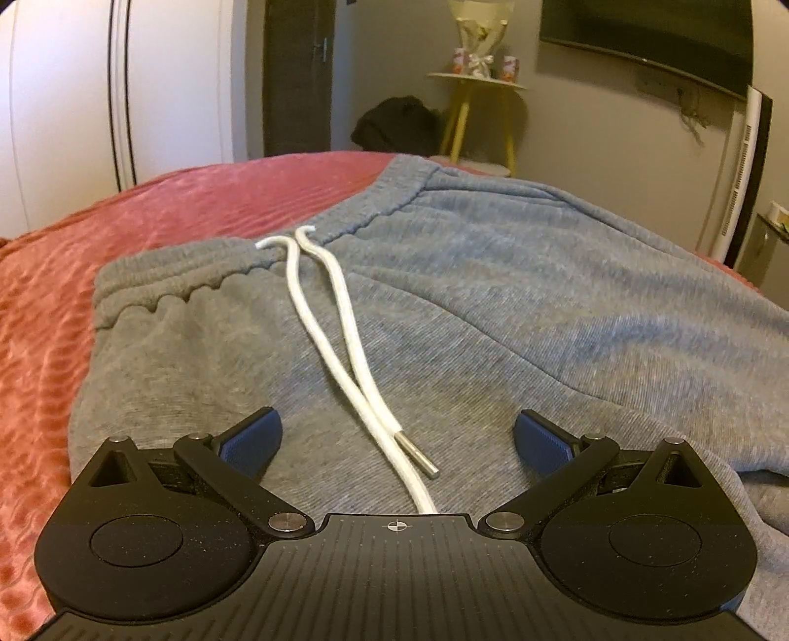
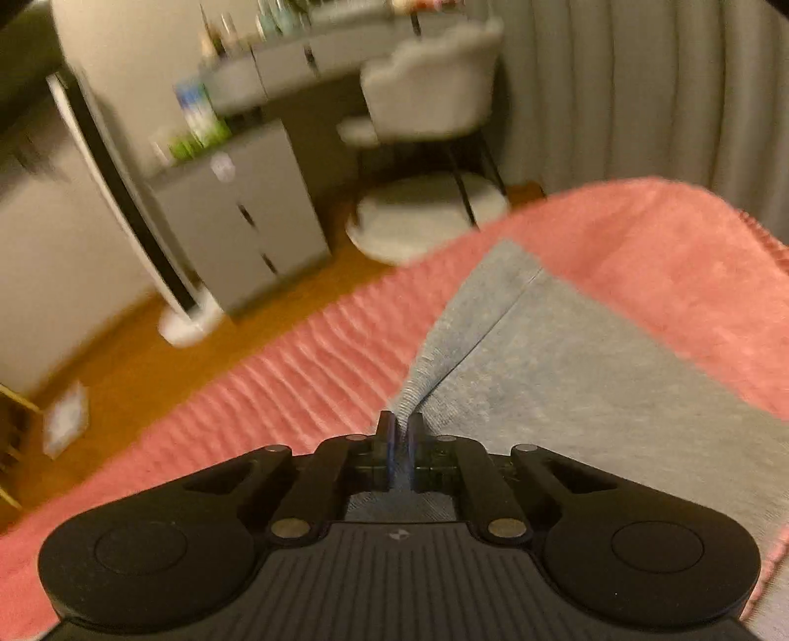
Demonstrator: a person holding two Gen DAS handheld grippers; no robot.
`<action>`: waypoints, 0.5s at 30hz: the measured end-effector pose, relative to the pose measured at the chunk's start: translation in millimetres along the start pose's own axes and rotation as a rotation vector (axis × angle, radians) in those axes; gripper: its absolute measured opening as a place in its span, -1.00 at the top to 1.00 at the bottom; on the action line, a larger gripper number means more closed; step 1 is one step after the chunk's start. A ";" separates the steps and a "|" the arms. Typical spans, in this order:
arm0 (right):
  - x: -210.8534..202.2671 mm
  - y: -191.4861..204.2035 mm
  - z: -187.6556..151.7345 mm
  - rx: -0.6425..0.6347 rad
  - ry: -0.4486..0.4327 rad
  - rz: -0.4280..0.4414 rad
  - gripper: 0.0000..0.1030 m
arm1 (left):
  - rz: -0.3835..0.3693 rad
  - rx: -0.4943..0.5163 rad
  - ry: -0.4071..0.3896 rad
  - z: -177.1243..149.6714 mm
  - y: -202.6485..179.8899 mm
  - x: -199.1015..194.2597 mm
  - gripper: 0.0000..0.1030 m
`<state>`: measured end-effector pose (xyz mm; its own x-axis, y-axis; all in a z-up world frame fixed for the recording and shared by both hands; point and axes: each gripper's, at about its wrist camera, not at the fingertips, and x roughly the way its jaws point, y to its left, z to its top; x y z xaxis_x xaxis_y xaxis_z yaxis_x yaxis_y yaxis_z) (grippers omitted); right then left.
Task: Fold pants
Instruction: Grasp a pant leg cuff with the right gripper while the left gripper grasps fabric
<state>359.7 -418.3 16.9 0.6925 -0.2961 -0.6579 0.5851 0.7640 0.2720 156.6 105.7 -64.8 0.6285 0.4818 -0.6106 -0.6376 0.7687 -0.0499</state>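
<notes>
On my left wrist view, the left gripper point(image 1: 398, 436) sits low over the grey pants point(image 1: 468, 305), its blue-padded fingers point(image 1: 254, 439) spread wide with nothing between them but cloth lying underneath. The gripper looks level, pointing along the garment toward the waistband point(image 1: 276, 246). One white drawstring point(image 1: 340, 335) runs from the waistband down between the fingers; its metal tip point(image 1: 416, 456) lies just ahead of the gripper body, and the second cord passes under the housing, so I cannot see its end. The pants lie flat on a pink ribbed bedspread point(image 1: 98, 256). Beyond the bed I make out a yellow-legged side table point(image 1: 476, 113), a dark heap point(image 1: 394, 123) on the floor beside it, and a wall-mounted screen point(image 1: 651, 34) cut off at the frame's top.

On my right wrist view, the right gripper point(image 2: 400, 444) has its fingers pressed nearly together, pinching a raised fold of grey pants fabric point(image 2: 567, 374) that rises from the bedspread point(image 2: 305, 374). This view is tilted and blurred. The leg stretches away to its hem point(image 2: 498, 266). Further off, smeared by blur, stand a padded chair point(image 2: 434, 93), a grey cabinet point(image 2: 236, 217) and curtains point(image 2: 641, 84); items on the cabinet are unreadable.
</notes>
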 end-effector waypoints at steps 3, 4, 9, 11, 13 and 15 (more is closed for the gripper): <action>-80.8 -55.7 -21.4 0.123 -0.112 0.114 0.98 | 0.001 0.000 0.005 1.9 -0.1 -2.1 -1.00; -107.5 -73.7 -34.8 0.143 -0.152 0.117 1.00 | -0.002 -0.008 0.010 2.7 0.5 -2.8 -1.00; -165.3 -165.1 -118.8 0.264 -0.145 0.091 0.90 | -0.067 0.018 0.033 3.0 -1.4 -14.8 -1.00; -154.6 -185.1 -134.2 0.328 -0.067 0.104 0.90 | -0.099 0.035 0.035 2.7 -3.8 -22.4 -1.00; -134.7 -192.8 -131.5 0.399 0.035 0.162 0.86 | -0.151 0.044 0.032 4.0 -5.4 -33.0 -1.00; -119.1 -196.1 -125.3 0.475 0.036 0.222 0.63 | -0.202 0.055 0.023 6.4 -7.6 -43.8 -1.00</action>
<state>109.6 -461.0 -46.0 0.8112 -0.1302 -0.5701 0.5588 0.4597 0.6902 136.8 81.5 -32.6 0.7304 0.3059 -0.6107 -0.4736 0.8711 -0.1301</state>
